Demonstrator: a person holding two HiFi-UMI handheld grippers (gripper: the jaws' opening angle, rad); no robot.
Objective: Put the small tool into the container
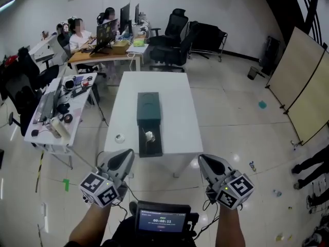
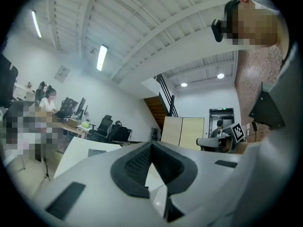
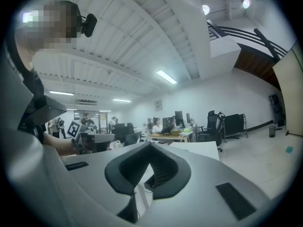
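The left gripper [image 1: 125, 156] and right gripper [image 1: 204, 160] are both closed and empty, well apart from the bench [image 1: 177, 94]. The dark green container [image 1: 148, 107] has its tray [image 1: 154, 150] pulled out. A small white thing [image 1: 149, 136], likely the small tool, lies inside. The job looks about done. A white ring [image 1: 119, 137] sits beside the tray.

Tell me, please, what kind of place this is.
Probably an open-plan office, perhaps partly a workshop: people sit at a desk with monitors, and black office chairs stand beyond a white table.
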